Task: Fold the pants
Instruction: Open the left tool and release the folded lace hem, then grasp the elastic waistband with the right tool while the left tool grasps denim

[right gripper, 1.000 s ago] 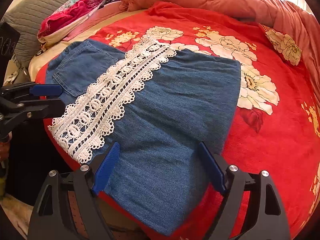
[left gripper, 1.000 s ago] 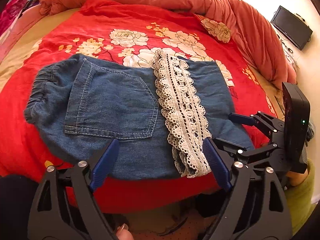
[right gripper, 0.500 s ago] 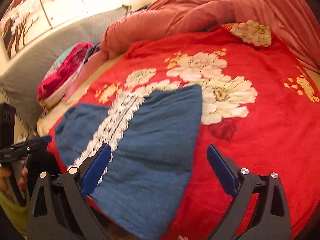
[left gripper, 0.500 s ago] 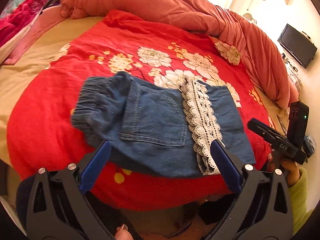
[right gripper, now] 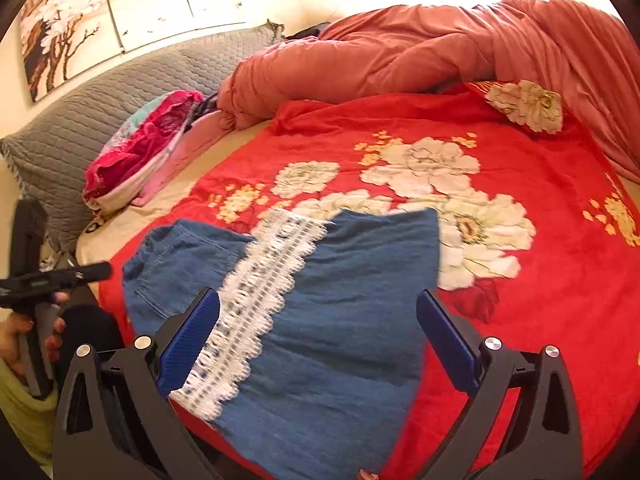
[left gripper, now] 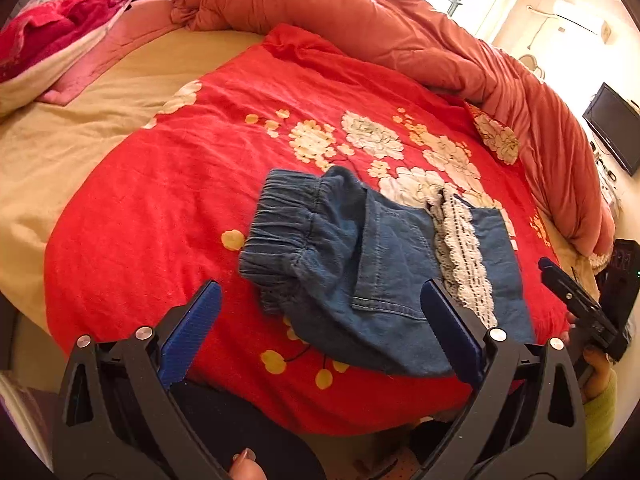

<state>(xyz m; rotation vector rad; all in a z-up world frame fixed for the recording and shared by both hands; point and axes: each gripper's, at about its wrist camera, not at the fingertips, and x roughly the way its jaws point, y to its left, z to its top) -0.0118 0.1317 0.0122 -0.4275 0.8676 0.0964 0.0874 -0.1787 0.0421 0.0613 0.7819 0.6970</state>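
Observation:
Folded blue denim pants [left gripper: 360, 264] with a white lace band [left gripper: 460, 248] lie near the front edge of a red flowered blanket [left gripper: 160, 220]. Their elastic waistband [left gripper: 280, 220] points left in the left wrist view. My left gripper [left gripper: 320, 304] hangs open above the pants' near edge, touching nothing. In the right wrist view the pants [right gripper: 340, 300] and lace band [right gripper: 256, 296] lie below my right gripper [right gripper: 318, 312], which is open and empty. Each gripper appears at the edge of the other's view, the right gripper [left gripper: 576, 308] and the left gripper [right gripper: 56, 276].
A bunched orange quilt [left gripper: 400, 28] runs along the far side of the bed. Pink and red bedding [right gripper: 140, 152] and a grey pillow [right gripper: 100, 120] lie at the head. A beige sheet [left gripper: 60, 140] shows left. A television [left gripper: 612, 128] hangs on the right wall.
Both grippers have pulled back and up from the pants, their jaws a little wider. The left one has swung left, so the pants sit smaller and further right. The pants lie still.

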